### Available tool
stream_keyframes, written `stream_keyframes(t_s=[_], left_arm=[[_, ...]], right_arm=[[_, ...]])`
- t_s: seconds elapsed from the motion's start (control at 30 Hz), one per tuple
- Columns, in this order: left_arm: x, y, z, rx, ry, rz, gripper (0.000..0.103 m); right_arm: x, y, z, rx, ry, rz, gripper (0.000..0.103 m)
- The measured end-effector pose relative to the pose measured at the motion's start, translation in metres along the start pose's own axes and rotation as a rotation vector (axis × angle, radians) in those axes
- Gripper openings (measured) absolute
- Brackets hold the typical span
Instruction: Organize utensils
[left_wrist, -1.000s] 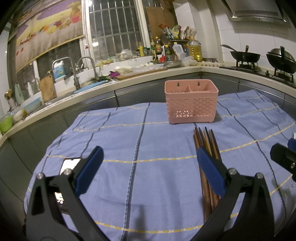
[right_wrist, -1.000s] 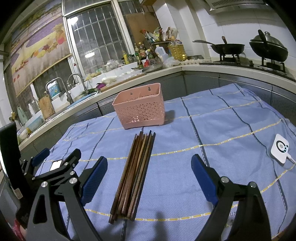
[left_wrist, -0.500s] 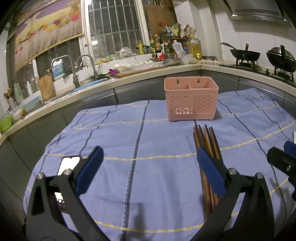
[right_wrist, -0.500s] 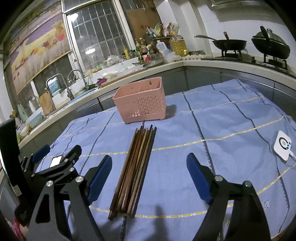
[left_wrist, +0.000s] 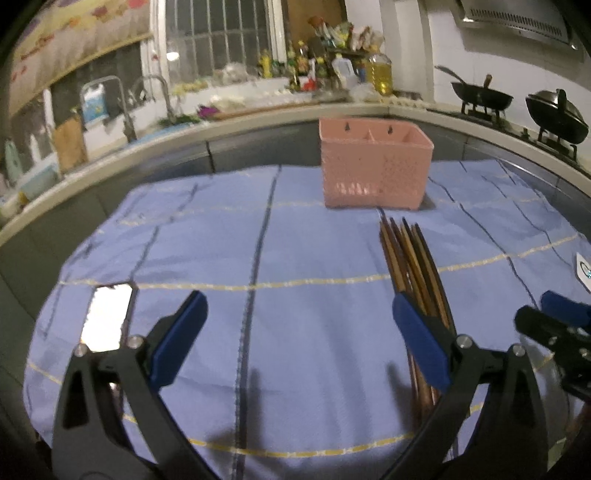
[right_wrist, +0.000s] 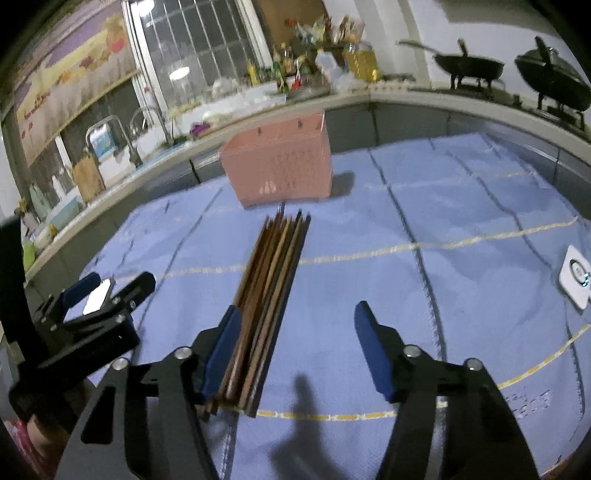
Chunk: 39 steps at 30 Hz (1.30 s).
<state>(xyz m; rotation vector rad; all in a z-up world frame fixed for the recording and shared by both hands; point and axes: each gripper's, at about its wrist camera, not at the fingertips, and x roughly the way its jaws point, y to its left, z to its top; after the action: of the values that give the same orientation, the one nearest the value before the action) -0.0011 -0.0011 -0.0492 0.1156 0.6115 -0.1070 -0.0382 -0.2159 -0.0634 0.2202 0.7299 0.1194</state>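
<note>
left gripper (left_wrist: 299, 332): fingers spread wide, released, holding nothing; hung low over the blue cloth (left_wrist: 295, 258), chopsticks just behind its right finger (left_wrist: 419, 341).
right gripper (right_wrist: 299, 350): fingers apart, not clenched; the near ends of the chopsticks lay between them, tight against the left finger (right_wrist: 221, 350); contact unclear.
chopsticks (right_wrist: 273, 291): dark wooden bundle, flat on the cloth, side by side, far tips pointed at the basket and stopped just short of it.
basket (left_wrist: 375, 168): pink perforated holder, upright on the cloth at the far side, divider inside, looked empty.
bench (left_wrist: 74, 221): covered by the blue cloth with yellow and dark stripes.
phone (left_wrist: 107, 319): lay flat on the cloth, left of the left gripper, screen reflecting.
white device (right_wrist: 574, 275): on the cloth, far right, well apart from the chopsticks.
blur: both views motion-smeared.
</note>
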Motion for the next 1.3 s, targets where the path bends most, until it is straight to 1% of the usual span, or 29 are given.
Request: stream_keyframes(t_s=[0.07,0.17,0.23,0.3,0.37,0.4,0.57,0.63,0.7,0.77,0.83,1.0,1.07,1.2,1.3], left_arm=[[0.007,0.000,0.001,0.006,0.032,-0.020,0.086],[0.016,-0.002,-0.002,0.001,0.087,-0.076,0.079],[0.018,-0.003,-0.004,-0.007,0.110,-0.131,0.078],[0.019,-0.006,-0.003,-0.001,0.116,-0.167,0.078],[0.019,-0.013,-0.004,0.021,0.119,-0.185,0.078],[0.021,-0.016,-0.002,0.034,0.121,-0.185,0.078],[0.031,-0.029,-0.003,0.067,0.152,-0.212,0.078],[0.036,-0.033,-0.005,0.077,0.163,-0.202,0.078],[0.046,-0.035,-0.005,0.076,0.189,-0.191,0.073],[0.052,-0.031,-0.005,0.054,0.212,-0.206,0.072],[0.058,-0.028,-0.007,0.054,0.235,-0.172,0.071],[0.059,-0.022,-0.005,0.046,0.235,-0.165,0.070],[0.059,-0.021,-0.006,0.045,0.235,-0.166,0.070],[0.058,-0.018,-0.005,0.014,0.241,-0.194,0.070],[0.061,-0.016,-0.004,0.011,0.242,-0.182,0.070]], right_arm=[[0.010,0.002,-0.004,-0.020,0.043,-0.001,0.056],[0.020,0.006,-0.007,-0.045,0.088,-0.003,0.051],[0.027,0.007,-0.011,-0.064,0.119,-0.004,0.049],[0.033,0.009,-0.014,-0.089,0.141,-0.009,0.049],[0.037,0.013,-0.015,-0.113,0.156,-0.018,0.048],[0.039,0.014,-0.017,-0.129,0.166,-0.026,0.048],[0.038,0.021,-0.019,-0.198,0.137,-0.058,0.048],[0.037,0.023,-0.019,-0.220,0.129,-0.069,0.048],[0.037,0.025,-0.019,-0.232,0.125,-0.071,0.048],[0.038,0.027,-0.019,-0.240,0.126,-0.067,0.048],[0.038,0.028,-0.019,-0.251,0.122,-0.070,0.048],[0.040,0.024,-0.016,-0.249,0.110,-0.099,0.048],[0.040,0.024,-0.016,-0.240,0.113,-0.095,0.048],[0.040,0.028,-0.015,-0.258,0.110,-0.093,0.048],[0.043,0.032,-0.014,-0.269,0.113,-0.081,0.048]])
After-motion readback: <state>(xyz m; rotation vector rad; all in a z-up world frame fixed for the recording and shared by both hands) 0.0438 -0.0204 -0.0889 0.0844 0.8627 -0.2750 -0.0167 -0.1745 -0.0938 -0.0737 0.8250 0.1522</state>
